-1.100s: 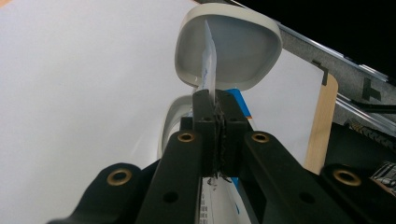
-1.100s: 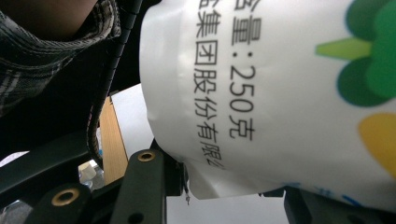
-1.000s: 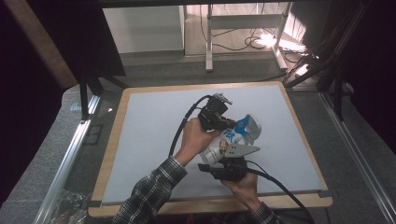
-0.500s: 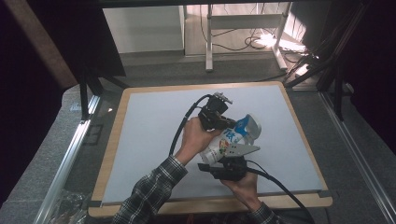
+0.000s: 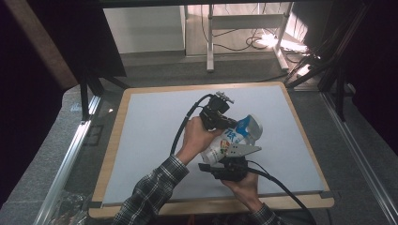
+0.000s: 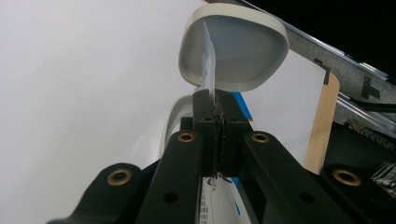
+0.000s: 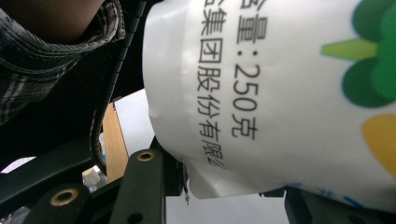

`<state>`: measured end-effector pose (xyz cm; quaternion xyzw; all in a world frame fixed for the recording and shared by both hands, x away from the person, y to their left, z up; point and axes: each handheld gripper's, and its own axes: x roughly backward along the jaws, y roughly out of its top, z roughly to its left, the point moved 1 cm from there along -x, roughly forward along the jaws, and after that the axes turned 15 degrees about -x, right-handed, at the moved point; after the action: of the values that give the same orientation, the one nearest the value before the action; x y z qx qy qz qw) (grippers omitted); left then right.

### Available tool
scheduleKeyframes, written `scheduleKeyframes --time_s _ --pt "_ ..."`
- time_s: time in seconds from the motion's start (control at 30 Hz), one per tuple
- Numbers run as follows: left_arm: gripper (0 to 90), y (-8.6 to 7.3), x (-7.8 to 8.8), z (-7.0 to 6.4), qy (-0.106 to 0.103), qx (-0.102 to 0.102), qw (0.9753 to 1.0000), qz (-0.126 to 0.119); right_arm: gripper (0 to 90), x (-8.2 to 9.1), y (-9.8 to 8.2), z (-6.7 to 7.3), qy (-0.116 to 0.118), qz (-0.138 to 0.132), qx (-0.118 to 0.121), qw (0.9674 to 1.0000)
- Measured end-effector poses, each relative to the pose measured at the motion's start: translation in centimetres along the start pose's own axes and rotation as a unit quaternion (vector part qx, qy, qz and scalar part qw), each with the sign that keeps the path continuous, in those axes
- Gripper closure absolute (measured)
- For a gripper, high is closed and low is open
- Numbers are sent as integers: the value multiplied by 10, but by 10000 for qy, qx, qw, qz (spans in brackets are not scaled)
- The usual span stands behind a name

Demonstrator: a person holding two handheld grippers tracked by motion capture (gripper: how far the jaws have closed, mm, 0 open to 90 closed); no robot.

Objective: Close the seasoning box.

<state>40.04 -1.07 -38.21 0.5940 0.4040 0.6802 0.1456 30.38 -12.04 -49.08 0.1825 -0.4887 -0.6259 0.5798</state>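
Note:
A white tub (image 5: pixel 233 137) with a blue label and printed text (image 7: pixel 261 93) hangs tilted over the middle of the white table board (image 5: pixel 145 136). My right gripper (image 5: pixel 229 158) comes in from the near side and is shut on the tub's body, one jaw on each side (image 7: pixel 224 189). My left gripper (image 5: pixel 226 121) reaches in from the far left. It is shut (image 6: pixel 215 100) on a thin white flap (image 6: pixel 208 65) that rises toward the tub's rounded rim (image 6: pixel 233 46). What the flap joins to is hidden.
The board has a wooden edge (image 5: pixel 211 205) near me and at the right (image 6: pixel 320 130). Black cables (image 5: pixel 183 126) trail from both grippers over the board. A metal frame (image 5: pixel 70 154) runs along the left, with table legs and cables behind.

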Motion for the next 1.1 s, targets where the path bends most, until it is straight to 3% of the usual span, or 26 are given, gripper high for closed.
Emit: scheduleKeyframes --time_s 1.1 --pt "886 2 1 3 35 40 9999 103 614 0 2 1 56 -48 -56 10000"
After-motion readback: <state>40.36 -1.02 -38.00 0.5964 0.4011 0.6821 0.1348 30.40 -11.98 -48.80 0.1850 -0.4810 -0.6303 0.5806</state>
